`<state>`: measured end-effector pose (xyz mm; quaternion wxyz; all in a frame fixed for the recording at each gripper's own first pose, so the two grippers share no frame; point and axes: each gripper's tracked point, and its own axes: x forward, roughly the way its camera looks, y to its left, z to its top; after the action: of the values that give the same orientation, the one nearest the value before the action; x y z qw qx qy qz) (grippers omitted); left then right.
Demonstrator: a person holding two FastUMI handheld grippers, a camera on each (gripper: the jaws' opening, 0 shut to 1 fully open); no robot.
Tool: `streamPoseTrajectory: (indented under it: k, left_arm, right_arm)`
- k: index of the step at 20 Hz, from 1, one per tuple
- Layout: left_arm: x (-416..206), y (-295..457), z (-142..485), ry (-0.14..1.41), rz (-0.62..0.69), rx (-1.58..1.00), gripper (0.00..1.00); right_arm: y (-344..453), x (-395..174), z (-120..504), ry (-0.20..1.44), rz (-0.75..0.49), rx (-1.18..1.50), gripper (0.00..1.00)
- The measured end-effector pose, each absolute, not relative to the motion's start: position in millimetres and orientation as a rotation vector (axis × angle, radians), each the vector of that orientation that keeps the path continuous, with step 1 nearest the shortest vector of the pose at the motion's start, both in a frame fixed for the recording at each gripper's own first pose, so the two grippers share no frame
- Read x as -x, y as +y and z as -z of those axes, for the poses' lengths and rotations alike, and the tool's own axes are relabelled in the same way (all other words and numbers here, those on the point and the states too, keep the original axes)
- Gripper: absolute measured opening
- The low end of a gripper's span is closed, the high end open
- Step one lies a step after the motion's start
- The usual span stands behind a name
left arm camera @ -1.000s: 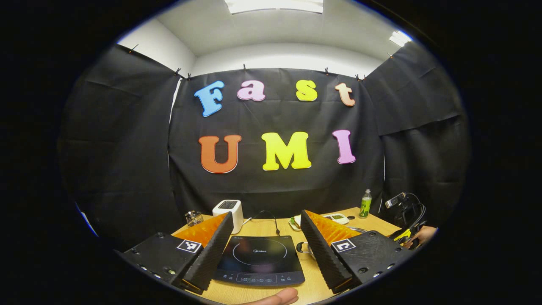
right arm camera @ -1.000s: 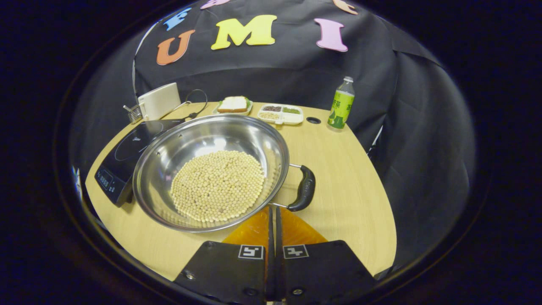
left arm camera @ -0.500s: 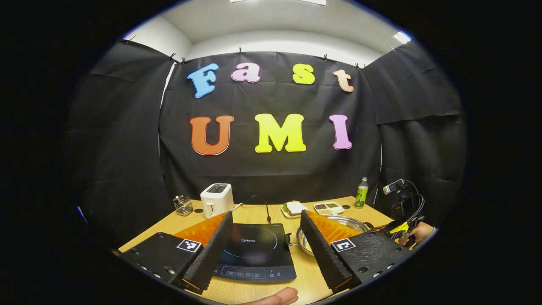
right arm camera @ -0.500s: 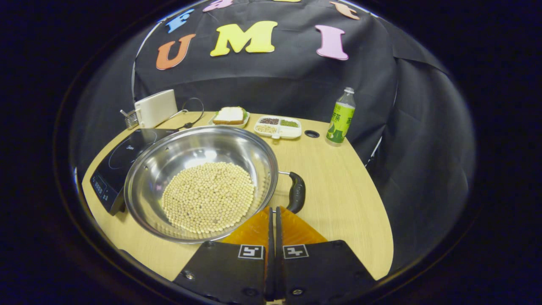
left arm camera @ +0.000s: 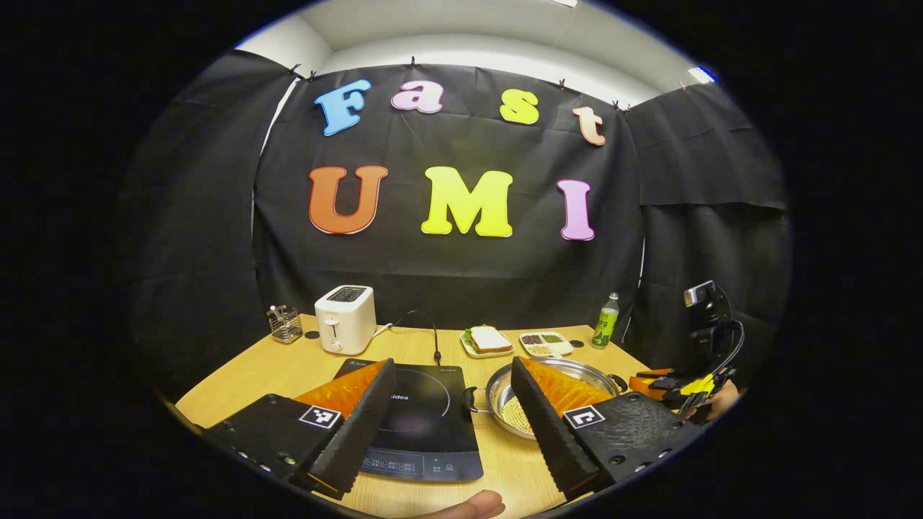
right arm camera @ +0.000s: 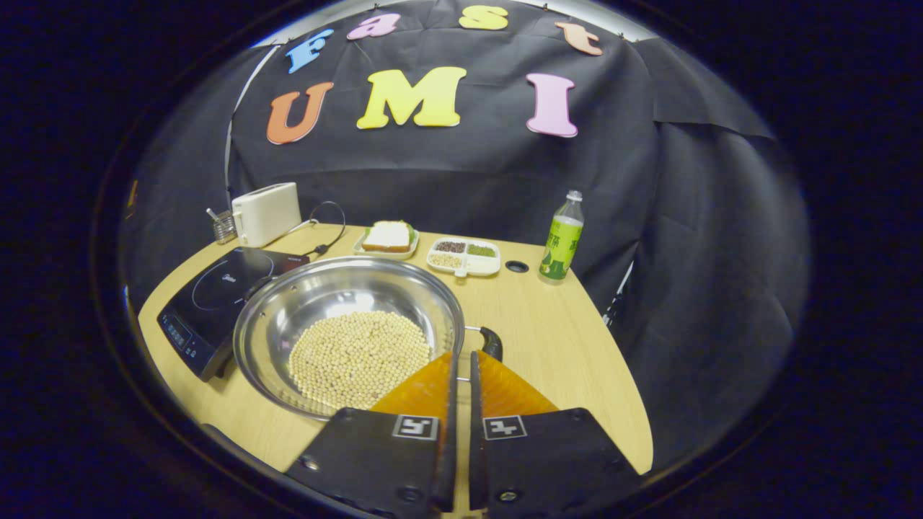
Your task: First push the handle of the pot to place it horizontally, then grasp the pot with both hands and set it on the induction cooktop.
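In the left gripper view, my left gripper [left arm camera: 453, 389] hangs over the near table edge with its jaws wide apart and nothing between them. The induction cooktop [left arm camera: 422, 418] lies ahead, the pot [left arm camera: 548, 393] just to its right on the wooden table [left arm camera: 288, 364].

In the right gripper view, my right gripper [right arm camera: 459, 360] has its jaws almost together, a thin slit left, tips near the pot's black handle [right arm camera: 492, 342]; I cannot tell whether they touch it. The pot holds pale beans [right arm camera: 357, 357].

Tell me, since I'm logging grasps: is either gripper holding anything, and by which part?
Nothing is held: left gripper is open, right gripper shut on nothing beside the pot.
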<state>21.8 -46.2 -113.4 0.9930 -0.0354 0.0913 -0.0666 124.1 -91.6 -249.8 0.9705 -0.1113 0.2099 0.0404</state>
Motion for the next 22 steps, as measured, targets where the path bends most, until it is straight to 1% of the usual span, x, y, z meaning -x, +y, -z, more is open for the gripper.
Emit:
streamPoseTrajectory:
  k: [2, 3, 4, 5, 6, 7, 8, 9, 11, 12, 18, 19, 20, 22]
  left_arm:
    - [-32, -50, 124, 0.197, 0.136, 0.071, 0.96]
    - [-38, -53, 133, 0.211, 0.142, 0.07, 0.95]
    - [-43, -57, 144, 0.232, 0.148, 0.068, 0.95]
    - [-50, -60, 157, 0.257, 0.152, 0.065, 0.95]
    - [-55, -63, 167, 0.279, 0.155, 0.06, 0.95]
    - [-61, -66, 177, 0.299, 0.16, 0.056, 0.95]
    - [-68, -70, 186, 0.317, 0.166, 0.052, 0.96]
    - [-75, -74, 196, 0.335, 0.171, 0.051, 0.95]
    - [-88, -80, 215, 0.376, 0.171, 0.049, 0.95]
    - [-95, -84, 221, 0.392, 0.175, 0.049, 0.96]
    - [-131, -102, 265, 0.493, 0.19, 0.017, 0.96]
    - [-135, -104, 275, 0.517, 0.194, 0.017, 0.96]
    - [-139, -107, 285, 0.548, 0.198, 0.018, 0.96]
    - [-146, -113, 296, 0.579, 0.213, 0.013, 0.96]
  right_arm:
    - [-105, -127, 238, 0.388, -0.005, 0.223, 0.27]
    - [-108, -123, 229, 0.37, 0.007, 0.215, 0.3]
    - [-106, -123, 225, 0.357, 0.002, 0.198, 0.35]
    - [-102, -123, 226, 0.349, 0.001, 0.183, 0.46]
    - [-103, -122, 226, 0.348, 0.0, 0.168, 0.55]
    - [-104, -124, 226, 0.348, -0.003, 0.157, 0.83]
    - [-106, -126, 228, 0.354, 0.004, 0.149, 0.88]
    - [-107, -128, 230, 0.364, 0.005, 0.145, 1.0]
    - [-108, -135, 236, 0.378, 0.007, 0.128, 1.0]
    - [-108, -139, 238, 0.385, 0.009, 0.125, 0.98]
    - [-109, -165, 253, 0.413, 0.011, 0.108, 0.98]
    - [-109, -170, 259, 0.425, 0.011, 0.1, 1.0]
    - [-110, -175, 264, 0.438, 0.013, 0.093, 0.98]
    - [-109, -184, 275, 0.461, 0.007, 0.069, 0.98]
